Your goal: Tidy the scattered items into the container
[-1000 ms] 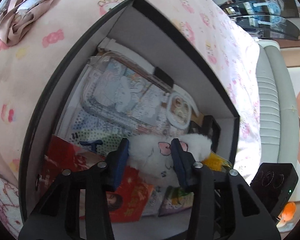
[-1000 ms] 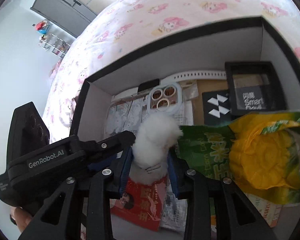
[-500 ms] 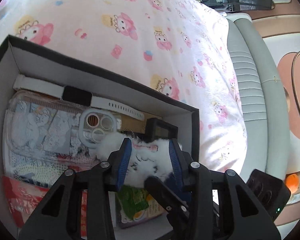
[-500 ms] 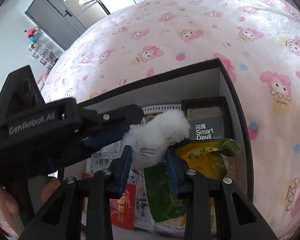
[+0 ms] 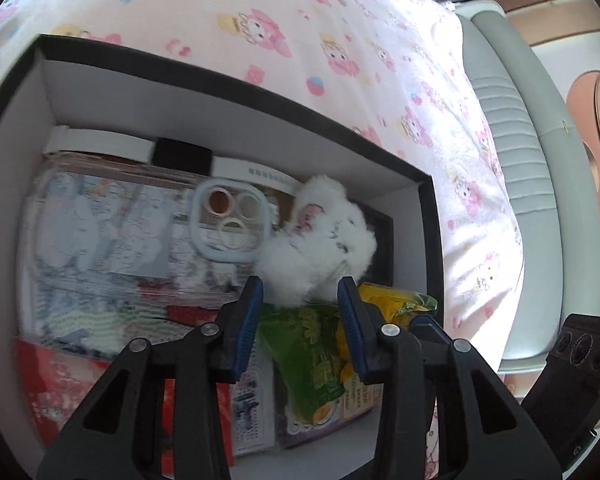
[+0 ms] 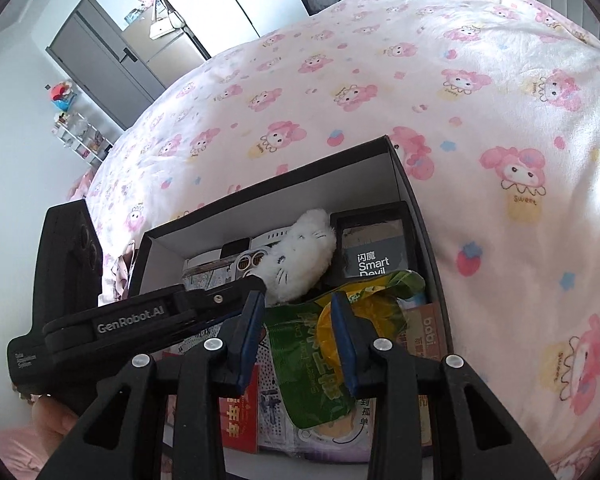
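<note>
A black box (image 5: 220,80) with white inner walls sits on the bed. In it, a fluffy white plush (image 5: 320,236) lies over a clear cartoon phone case (image 5: 132,232) and a black Smart Devil case (image 6: 374,252). My left gripper (image 5: 300,296) hovers just short of the plush, open, its pads at the plush's near edge without pressing it. My right gripper (image 6: 298,312) is open too, above a green and yellow snack bag (image 6: 332,344). In the right wrist view the left gripper (image 6: 256,280) reaches in from the left, with its tip beside the plush (image 6: 300,256).
The box also holds a white-strapped watch (image 5: 180,156), a red packet (image 5: 60,380) and printed packs. A pink cartoon bedspread (image 6: 380,100) surrounds it. A grey padded bed edge (image 5: 532,160) runs along the right. A hand (image 6: 56,420) holds the left gripper.
Both grippers have drawn back and up from the box. The plush, which sat between both pairs of pads, now lies in the box beyond the tips.
</note>
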Demonstrator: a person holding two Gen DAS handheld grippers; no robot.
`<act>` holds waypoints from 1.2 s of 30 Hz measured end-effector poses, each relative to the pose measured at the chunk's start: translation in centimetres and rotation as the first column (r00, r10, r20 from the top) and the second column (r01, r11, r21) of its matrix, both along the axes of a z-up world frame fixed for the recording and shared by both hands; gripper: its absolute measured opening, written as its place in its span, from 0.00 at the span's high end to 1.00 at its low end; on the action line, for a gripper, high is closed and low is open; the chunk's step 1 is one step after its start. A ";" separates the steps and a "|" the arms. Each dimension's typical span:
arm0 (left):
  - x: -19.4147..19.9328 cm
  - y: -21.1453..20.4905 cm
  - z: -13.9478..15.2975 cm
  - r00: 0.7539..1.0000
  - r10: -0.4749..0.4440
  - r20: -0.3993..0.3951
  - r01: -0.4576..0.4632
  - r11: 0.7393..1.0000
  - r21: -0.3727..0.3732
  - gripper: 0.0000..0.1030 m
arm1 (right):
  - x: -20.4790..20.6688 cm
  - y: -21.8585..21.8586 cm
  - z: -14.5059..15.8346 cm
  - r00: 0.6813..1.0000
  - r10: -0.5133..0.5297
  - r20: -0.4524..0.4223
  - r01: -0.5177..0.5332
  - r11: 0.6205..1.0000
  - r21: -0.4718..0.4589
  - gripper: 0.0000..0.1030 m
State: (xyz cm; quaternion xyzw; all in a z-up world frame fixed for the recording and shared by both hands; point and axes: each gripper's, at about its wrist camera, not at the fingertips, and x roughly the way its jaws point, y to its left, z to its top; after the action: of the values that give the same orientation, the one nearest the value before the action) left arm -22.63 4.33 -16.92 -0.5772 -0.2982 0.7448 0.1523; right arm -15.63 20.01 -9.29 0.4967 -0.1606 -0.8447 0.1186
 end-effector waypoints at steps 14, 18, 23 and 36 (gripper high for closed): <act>-1.4 -0.8 0.7 0.999 -0.045 -0.006 0.045 0.999 -0.028 0.63 | -0.5 -0.8 -1.0 1.000 0.001 0.010 -0.002 0.996 0.094 0.70; 1.5 -1.8 3.9 0.994 -0.057 -0.094 0.059 0.998 0.018 0.62 | 0.4 -1.6 0.1 0.999 -0.017 -0.028 0.022 0.975 0.223 0.70; 7.2 -3.6 8.6 0.971 -0.079 -0.226 0.059 0.994 -0.096 0.59 | 2.5 -1.7 2.9 0.998 -0.004 -0.062 0.013 0.989 0.148 0.70; 17.2 -5.2 15.9 0.915 -0.044 -0.402 -0.023 0.987 -0.160 0.53 | 10.8 -5.6 10.0 0.969 0.093 -0.229 -0.042 0.975 0.216 0.69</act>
State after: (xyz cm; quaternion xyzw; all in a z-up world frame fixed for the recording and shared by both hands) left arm -5.39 -0.88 -1.04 -0.4229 -0.1960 0.8687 0.1675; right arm -4.84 14.41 0.72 0.4069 -0.0381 -0.9057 0.1127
